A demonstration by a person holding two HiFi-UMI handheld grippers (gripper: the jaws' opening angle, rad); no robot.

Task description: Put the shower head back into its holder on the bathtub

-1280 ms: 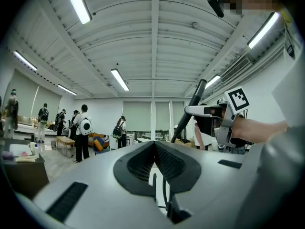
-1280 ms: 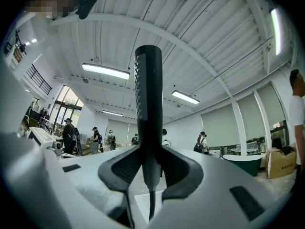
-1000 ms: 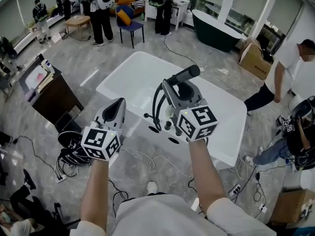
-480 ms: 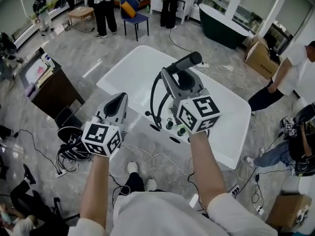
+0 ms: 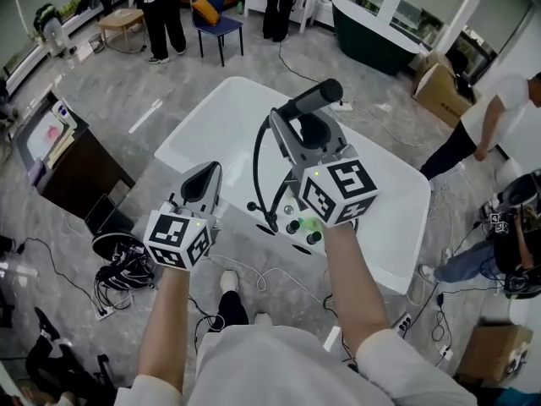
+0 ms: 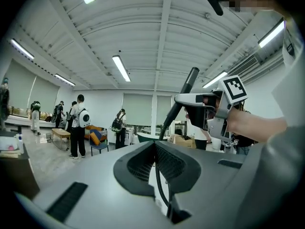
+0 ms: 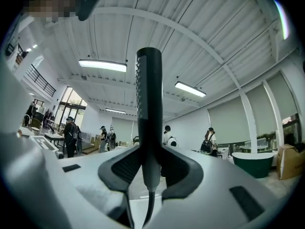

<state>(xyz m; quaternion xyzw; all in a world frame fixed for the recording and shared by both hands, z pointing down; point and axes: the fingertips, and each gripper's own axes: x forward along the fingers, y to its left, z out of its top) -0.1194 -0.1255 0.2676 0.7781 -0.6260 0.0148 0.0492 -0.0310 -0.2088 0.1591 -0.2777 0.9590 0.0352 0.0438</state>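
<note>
Both forearms reach forward from 6 o'clock in the head view, each hand wrapped round a gripper that points roughly level. The left gripper (image 5: 203, 176) sits at about 8 o'clock, over the near left edge of the white bathtub (image 5: 221, 129). Its jaws are drawn together to a narrow slit with nothing between them. The right gripper (image 5: 296, 129) is near the centre of the view, higher and further out over the tub. Its jaws are clenched on the dark shower head (image 5: 319, 96), which sticks out past them towards 1 o'clock. In the right gripper view the handle stands upright between the pads. The black hose (image 5: 256, 172) loops down from the handle towards 7 o'clock and ends at a cluster of fittings (image 5: 296, 225) on the tub's near rim. The shower head is in the air above the tub, apart from those fittings.

The tub's basin holds nothing that can be made out.

The tub stands on a grey marbled floor (image 5: 110, 83) in a large hall lit by ceiling strip lights. A dark cabinet (image 5: 72, 163) is at 9 o'clock, and a tangle of cables (image 5: 127, 265) lies at 8 o'clock. At 12 o'clock there are people (image 5: 161, 7) and a blue chair (image 5: 211, 25). A dark green tub (image 5: 372, 36) is at 1 o'clock, with a cardboard box (image 5: 435, 91) at 2 o'clock. A person in a white shirt (image 5: 499, 108) bends over at 3 o'clock.
</note>
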